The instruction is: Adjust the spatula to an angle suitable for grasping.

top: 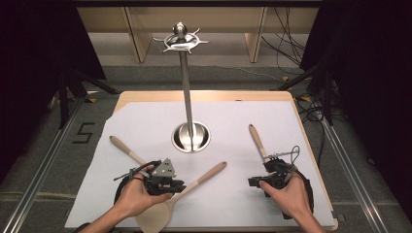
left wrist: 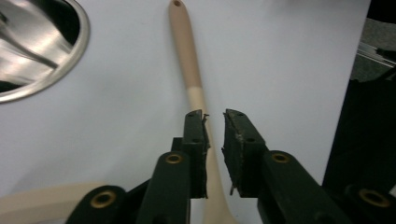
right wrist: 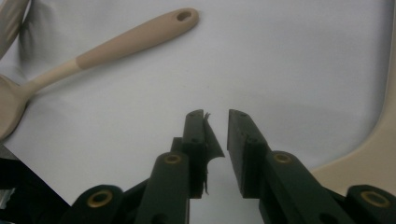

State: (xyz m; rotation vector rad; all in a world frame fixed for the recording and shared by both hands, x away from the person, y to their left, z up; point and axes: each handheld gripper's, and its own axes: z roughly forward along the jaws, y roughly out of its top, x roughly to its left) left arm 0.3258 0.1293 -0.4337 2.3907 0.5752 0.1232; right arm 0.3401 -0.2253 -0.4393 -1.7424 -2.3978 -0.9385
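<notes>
Two hands come in low from the near edge of the desk [top: 311,141], each wrapped round a black gripper, palms down. Left gripper [left wrist: 214,122] points along the two-tone beige wooden spoon [left wrist: 191,79]: its jaws sit slightly apart with the spoon's thin neck running right between them, not clearly pinched. The handle stretches ahead of the jaws, and a shiny round steel stand base [left wrist: 42,46] sits off to their left. Right gripper [right wrist: 215,120] has its jaws slightly parted over bare white cover, nothing between them; another beige spoon's handle [right wrist: 135,35] lies ahead to their left. Only writing I can spot is a "5" [top: 83,133] on the floor.
</notes>
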